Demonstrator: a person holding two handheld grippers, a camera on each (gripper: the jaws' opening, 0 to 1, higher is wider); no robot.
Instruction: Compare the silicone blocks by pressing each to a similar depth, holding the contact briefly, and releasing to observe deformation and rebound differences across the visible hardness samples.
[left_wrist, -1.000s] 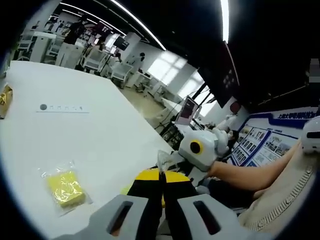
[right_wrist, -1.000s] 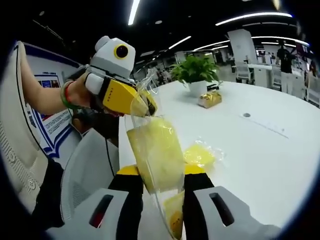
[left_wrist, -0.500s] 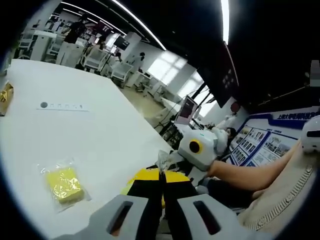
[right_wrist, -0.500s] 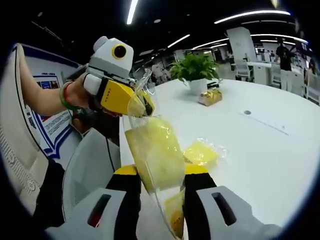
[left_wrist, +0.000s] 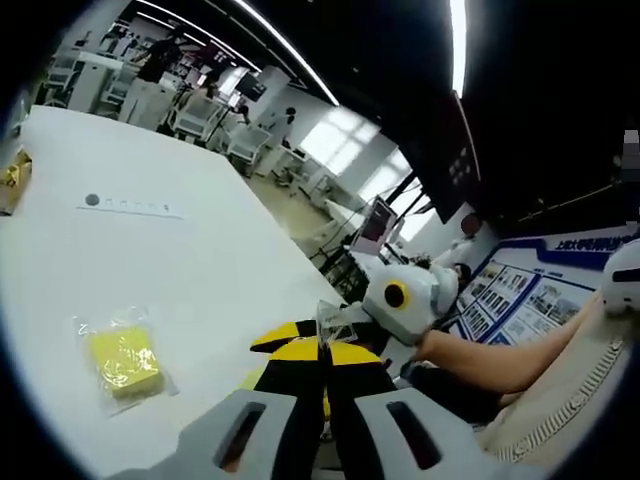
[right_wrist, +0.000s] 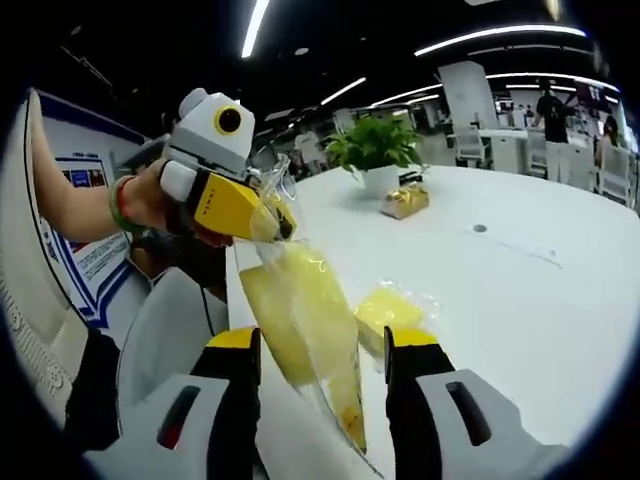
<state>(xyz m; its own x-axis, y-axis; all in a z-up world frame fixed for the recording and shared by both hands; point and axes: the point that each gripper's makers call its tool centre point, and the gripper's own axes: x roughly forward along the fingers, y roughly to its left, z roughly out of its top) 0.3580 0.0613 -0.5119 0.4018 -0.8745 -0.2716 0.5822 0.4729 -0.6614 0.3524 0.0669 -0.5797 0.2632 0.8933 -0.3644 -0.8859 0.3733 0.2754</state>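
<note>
Right jaws apart around bagged block (right_wrist: 300, 320), potted plant (right_wrist: 372, 155) behind

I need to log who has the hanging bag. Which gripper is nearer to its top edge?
Left. The left gripper pinches the bag top; the right gripper is open around its lower part.

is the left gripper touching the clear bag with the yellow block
Touching. In the right gripper view the left gripper pinches the top edge of the clear bag, which hangs from its closed tips with the yellow block inside.
</note>
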